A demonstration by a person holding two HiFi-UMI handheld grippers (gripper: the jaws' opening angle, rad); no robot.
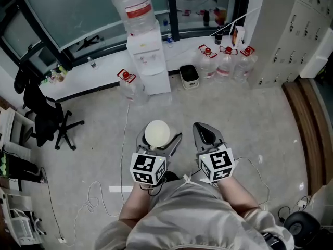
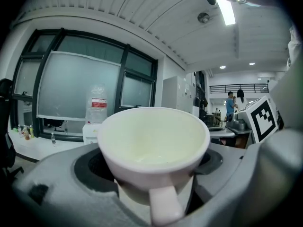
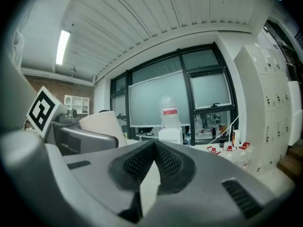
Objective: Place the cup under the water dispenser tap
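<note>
Head view: left gripper (image 1: 158,141) grasps a white cup (image 1: 157,132), mouth up, jaws spread wide around it. Right gripper (image 1: 206,132) is just beside it, clenched and empty. Both are held out over a grey floor (image 1: 250,124). The dispenser (image 1: 150,59), with a bottle (image 1: 134,7) on top, stands well apart from the cup, against the window wall. One spare jug (image 1: 128,85) is at its left, three more jugs (image 1: 225,61) at its right, and a small bin (image 1: 189,76) in between. Black chair (image 1: 46,117) at far left, lockers (image 1: 296,30) at right.

Left gripper view: the cup fills the gap between the jaws, upright, handle toward the camera, nothing visible inside. The dispenser shows behind it at left, far off. Two people stand in the background at right.

Right gripper view: jaw tips meet, nothing between them. The cup and left gripper sit at left, the dispenser straight ahead in the distance, jugs to its right.
</note>
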